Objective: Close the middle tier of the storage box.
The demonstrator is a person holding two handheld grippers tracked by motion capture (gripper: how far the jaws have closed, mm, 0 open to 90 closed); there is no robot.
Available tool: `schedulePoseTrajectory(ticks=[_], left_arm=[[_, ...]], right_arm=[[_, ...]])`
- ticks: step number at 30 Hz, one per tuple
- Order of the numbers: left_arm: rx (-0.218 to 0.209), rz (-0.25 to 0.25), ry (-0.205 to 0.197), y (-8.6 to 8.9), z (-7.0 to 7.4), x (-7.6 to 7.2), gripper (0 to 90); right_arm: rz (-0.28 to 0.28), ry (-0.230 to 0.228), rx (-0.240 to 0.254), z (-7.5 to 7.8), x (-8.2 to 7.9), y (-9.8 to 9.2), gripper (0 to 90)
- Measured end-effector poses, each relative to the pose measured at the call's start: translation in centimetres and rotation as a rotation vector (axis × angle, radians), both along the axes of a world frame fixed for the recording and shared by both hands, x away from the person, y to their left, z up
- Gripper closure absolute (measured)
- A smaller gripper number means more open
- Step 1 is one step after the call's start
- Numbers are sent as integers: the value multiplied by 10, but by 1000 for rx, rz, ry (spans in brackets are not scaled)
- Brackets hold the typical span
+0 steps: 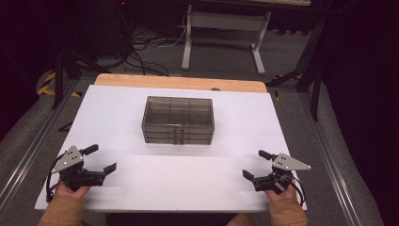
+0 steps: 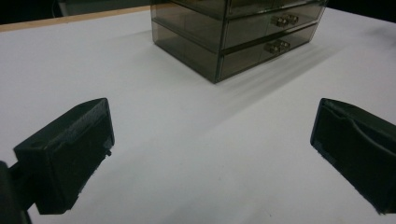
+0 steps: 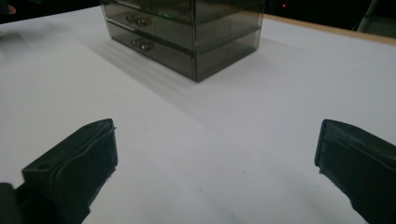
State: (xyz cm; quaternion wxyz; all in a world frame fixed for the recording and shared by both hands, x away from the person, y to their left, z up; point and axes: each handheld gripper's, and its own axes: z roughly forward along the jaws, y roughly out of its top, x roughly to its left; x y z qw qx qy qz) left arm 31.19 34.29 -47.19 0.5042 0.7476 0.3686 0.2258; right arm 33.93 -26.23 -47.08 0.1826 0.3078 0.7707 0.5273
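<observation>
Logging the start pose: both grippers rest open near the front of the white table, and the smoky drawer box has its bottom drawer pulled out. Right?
Not quite. In the left gripper view the drawer box has every drawer shut flush. Both the left gripper and right gripper are open near the table's front.

Glossy smoked-plastic drawer box point(image 1: 178, 119); matt white tabletop point(image 1: 117, 113).

drawer unit point(image 2: 233, 37) top cropped (both tool views)

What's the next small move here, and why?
Probably bring one gripper, say the right gripper, forward toward the drawer handles on the smoky drawer box. Both grippers, left gripper included, sit open and empty near the table's front edge, well short of the box, and its drawers look shut.
</observation>
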Motion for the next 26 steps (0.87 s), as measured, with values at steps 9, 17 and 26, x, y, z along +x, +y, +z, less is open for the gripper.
schedulePoseTrajectory(ticks=[9, 17, 26], left_arm=[[91, -14, 13, -11, -1, 5, 5], [9, -15, 31, -9, 1, 5, 3], [-18, 13, 40, -5, 3, 4, 3]], right_arm=[[-6, 28, -10, -6, 1, 2, 0], [11, 30, -43, -5, 2, 6, 0], [18, 28, -49, -4, 3, 7, 0]])
